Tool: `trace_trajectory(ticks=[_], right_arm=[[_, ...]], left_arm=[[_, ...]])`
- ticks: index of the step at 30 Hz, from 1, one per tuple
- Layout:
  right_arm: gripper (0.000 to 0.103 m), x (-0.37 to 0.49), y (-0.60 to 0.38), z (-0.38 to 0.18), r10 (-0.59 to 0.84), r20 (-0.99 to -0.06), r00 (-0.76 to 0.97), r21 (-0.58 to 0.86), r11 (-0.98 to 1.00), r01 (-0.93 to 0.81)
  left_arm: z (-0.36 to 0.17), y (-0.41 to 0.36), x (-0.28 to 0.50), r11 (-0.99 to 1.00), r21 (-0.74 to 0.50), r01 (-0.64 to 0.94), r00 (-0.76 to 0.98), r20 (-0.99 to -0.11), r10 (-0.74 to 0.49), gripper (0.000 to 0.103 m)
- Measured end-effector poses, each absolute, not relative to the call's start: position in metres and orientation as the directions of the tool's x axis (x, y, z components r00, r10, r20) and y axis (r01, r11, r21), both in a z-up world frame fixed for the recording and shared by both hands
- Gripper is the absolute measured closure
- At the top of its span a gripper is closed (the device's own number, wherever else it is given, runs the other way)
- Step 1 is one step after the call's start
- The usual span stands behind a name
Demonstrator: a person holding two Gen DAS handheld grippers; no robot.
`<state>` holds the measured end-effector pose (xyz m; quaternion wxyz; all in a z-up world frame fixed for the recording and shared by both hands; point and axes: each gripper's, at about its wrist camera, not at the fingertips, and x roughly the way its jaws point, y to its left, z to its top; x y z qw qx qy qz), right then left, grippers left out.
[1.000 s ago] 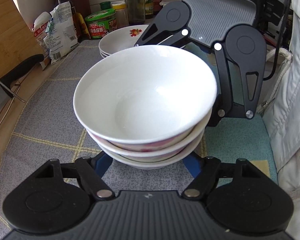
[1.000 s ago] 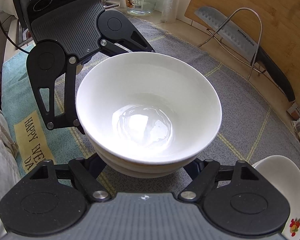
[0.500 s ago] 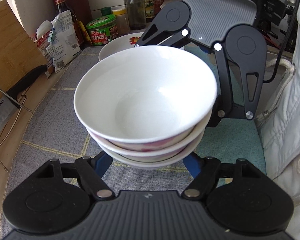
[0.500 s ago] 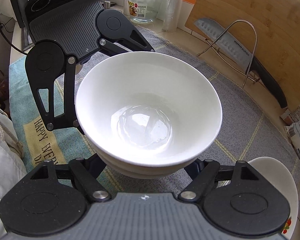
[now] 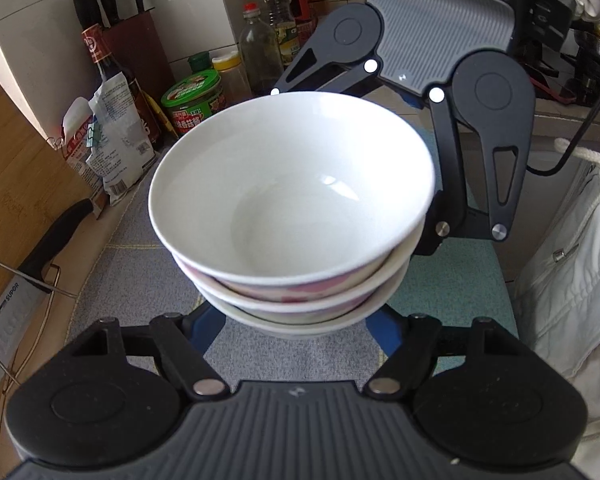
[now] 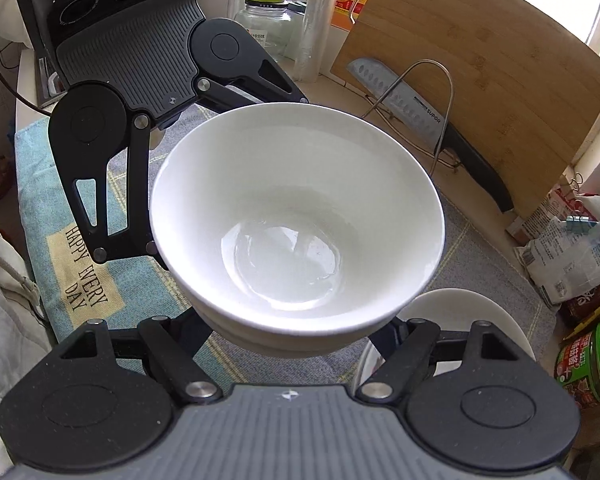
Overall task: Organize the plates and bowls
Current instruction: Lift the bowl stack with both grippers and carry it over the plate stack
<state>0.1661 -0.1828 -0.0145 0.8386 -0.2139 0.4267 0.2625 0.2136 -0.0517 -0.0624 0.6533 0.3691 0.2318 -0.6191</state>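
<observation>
Both my tongs are clamped on the stack of bowls from opposite sides. My left tongs grip low on the bottom bowl at the lower middle of the left view. My right tongs do the same in the right view, pinched as tight as they go. The stack sits mid-frame in both views and looks clear of the grey mat.

Risks: two hands share one load, so if one rises faster the stack tilts and the top bowl slides off. The grip is low on a curved, glossy wall, so the pads may slip. The stack could also clip the white plates at the lower right of the right view if it is set down without looking.

Count: three bowls, judged by the rims in the left view. Plates: at least one, and I cannot tell how many are stacked. One cleaver on a wire rack, one cutting board, and two tongs.
</observation>
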Motion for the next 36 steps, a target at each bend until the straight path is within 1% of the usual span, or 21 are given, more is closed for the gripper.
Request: trace_trajectory(ticks=[10, 15, 24, 36], right_arm=[[0.019, 0.164, -0.246, -0.005, 0.148, -0.822, 0.551, -0.199, 0.831, -0.520], [0.019, 0.170, -0.276, -0.009, 0.115, -0.829, 0.548, -0.207, 0.847, -0.490], [0.019, 0.185, -0.310, -0.031, 0.115, -0.854, 0.507, -0.163, 0.866, -0.472], [0.019, 0.199, -0.320, -0.045, 0.129, -0.875, 0.467, -0.123, 0.873, -0.473]], left_arm=[[-0.062, -0.120, 0.224, -0.140, 0.250, 0.958, 0.090, -0.726, -0.682, 0.027], [-0.070, -0.153, 0.233, -0.163, 0.246, 0.955, 0.068, -0.721, -0.690, 0.027], [-0.090, -0.188, 0.251, -0.177, 0.209, 0.962, 0.040, -0.746, -0.665, 0.027], [-0.103, -0.199, 0.263, -0.169, 0.161, 0.972, 0.013, -0.763, -0.647, 0.027]])
